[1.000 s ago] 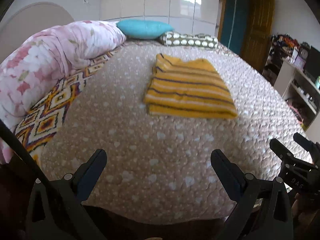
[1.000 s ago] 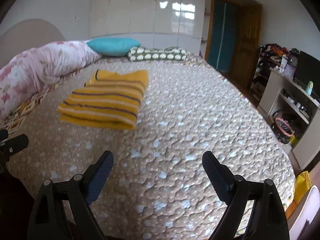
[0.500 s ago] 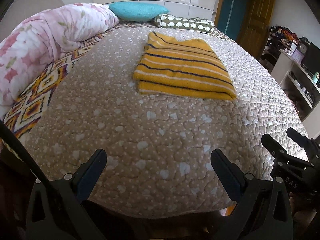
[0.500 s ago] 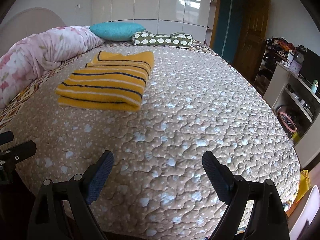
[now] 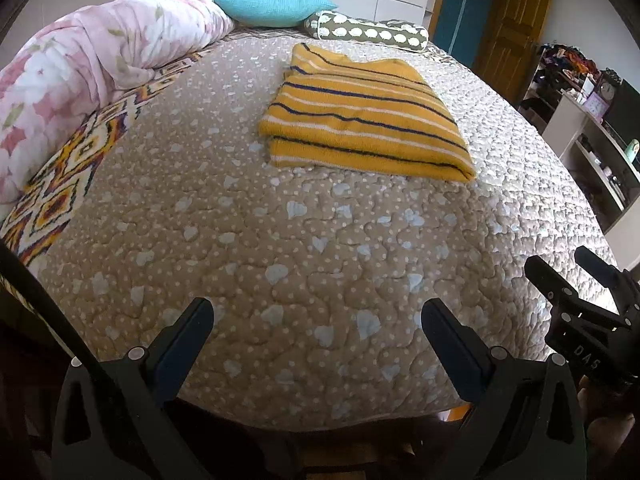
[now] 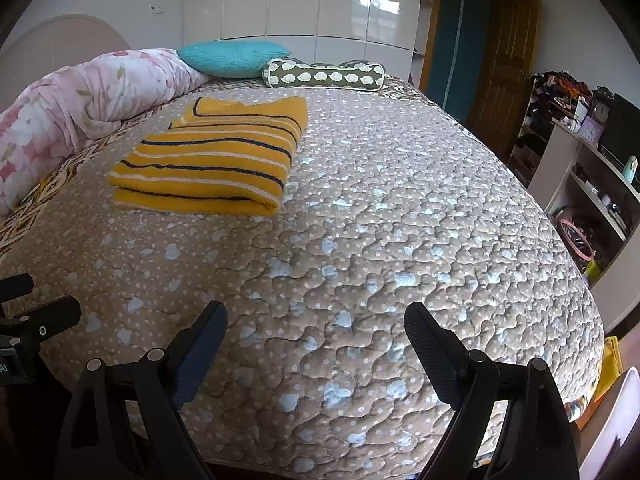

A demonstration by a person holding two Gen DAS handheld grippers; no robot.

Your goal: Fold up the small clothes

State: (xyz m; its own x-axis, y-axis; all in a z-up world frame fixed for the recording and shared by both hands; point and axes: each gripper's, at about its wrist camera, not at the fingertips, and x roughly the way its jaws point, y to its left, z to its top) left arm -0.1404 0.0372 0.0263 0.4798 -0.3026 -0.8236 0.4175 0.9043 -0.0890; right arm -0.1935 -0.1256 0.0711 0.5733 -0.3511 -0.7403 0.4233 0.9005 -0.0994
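Observation:
A yellow sweater with dark and white stripes (image 5: 360, 120) lies folded in a flat rectangle on the brown quilted bedspread (image 5: 300, 248), toward the far side. It also shows in the right wrist view (image 6: 212, 160), at the upper left. My left gripper (image 5: 318, 316) is open and empty over the bed's near edge, well short of the sweater. My right gripper (image 6: 316, 320) is open and empty, also at the near edge. The right gripper shows at the right edge of the left wrist view (image 5: 576, 280).
A rolled pink floral duvet (image 5: 88, 68) lies along the left side. A teal pillow (image 5: 272, 6) and a spotted bolster (image 5: 368, 34) lie at the head. White shelves with clutter (image 6: 592, 168) and a wooden door (image 6: 500, 68) stand to the right.
Both grippers have risen and tilted down toward the bed, so the sweater sits lower and nearer in both views. Both stay open and empty.

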